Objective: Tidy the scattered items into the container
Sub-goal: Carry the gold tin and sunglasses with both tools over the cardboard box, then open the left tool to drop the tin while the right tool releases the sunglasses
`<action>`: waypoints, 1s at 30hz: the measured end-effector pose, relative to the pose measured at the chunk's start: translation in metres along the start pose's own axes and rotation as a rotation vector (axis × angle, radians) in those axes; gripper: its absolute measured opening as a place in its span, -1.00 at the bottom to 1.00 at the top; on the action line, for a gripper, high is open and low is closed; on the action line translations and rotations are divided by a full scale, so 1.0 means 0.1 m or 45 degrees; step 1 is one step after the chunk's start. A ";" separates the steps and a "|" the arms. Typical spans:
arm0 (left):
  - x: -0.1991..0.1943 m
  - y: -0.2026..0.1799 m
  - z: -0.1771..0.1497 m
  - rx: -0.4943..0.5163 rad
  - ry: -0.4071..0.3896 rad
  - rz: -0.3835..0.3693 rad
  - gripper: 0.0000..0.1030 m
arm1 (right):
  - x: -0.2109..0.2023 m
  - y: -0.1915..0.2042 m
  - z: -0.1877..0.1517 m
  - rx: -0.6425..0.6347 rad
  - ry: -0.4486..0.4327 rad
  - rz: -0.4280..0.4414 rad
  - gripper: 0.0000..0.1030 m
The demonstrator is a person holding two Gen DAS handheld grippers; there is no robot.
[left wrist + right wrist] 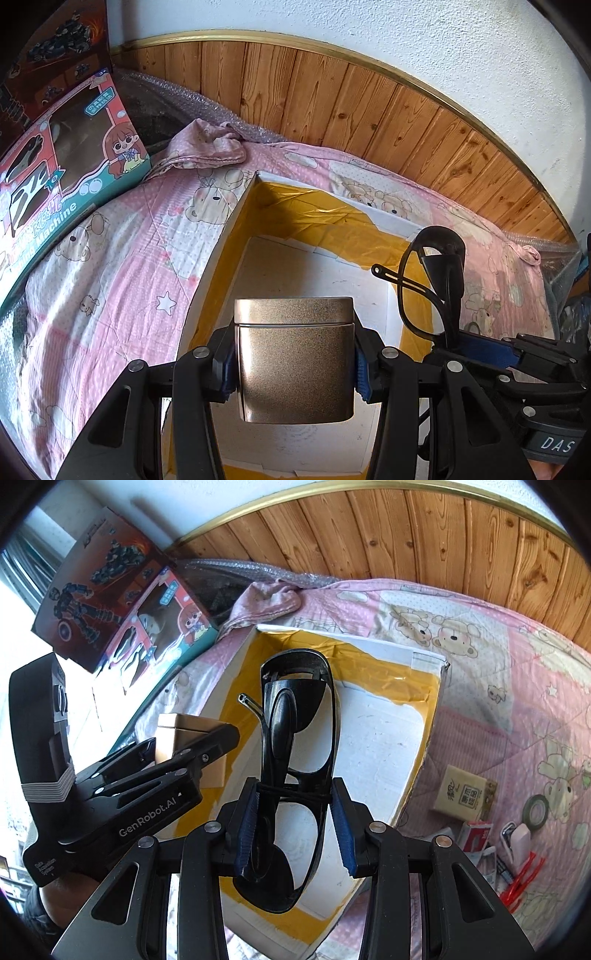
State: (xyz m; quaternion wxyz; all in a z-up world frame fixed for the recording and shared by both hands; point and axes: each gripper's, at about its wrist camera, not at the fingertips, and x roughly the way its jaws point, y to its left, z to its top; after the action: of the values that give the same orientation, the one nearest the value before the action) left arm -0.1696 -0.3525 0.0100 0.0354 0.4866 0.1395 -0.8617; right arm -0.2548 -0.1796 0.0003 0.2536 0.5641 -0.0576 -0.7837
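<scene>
Fingers [227, 365] pinch metallic tin [295, 360].

Bright daylight fills both views, coming from the window [22, 602] far to the left of the right gripper, which is blown out to plain white. Just ahead of the left gripper the bronze tin [295, 360] shows a soft sheen, and the yellow tape [321, 210] beyond it glares. Shadow darkens the box's left inner wall. Fisheye bends the wood panelling [332, 103] into an arc; corners vignette black. Focus is sharp throughout.
</scene>
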 end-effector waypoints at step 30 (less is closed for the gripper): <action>1.18 -0.04 0.37 0.051 0.219 0.090 -0.05 | 0.84 -0.32 0.46 -0.040 0.170 -0.221 -0.22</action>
State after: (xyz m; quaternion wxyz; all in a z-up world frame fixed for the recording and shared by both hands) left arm -0.2629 -0.3495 -0.0718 0.0441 0.5640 0.1074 -0.8176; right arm -0.3275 -0.2000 -0.0672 0.1968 0.6138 0.0208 -0.7642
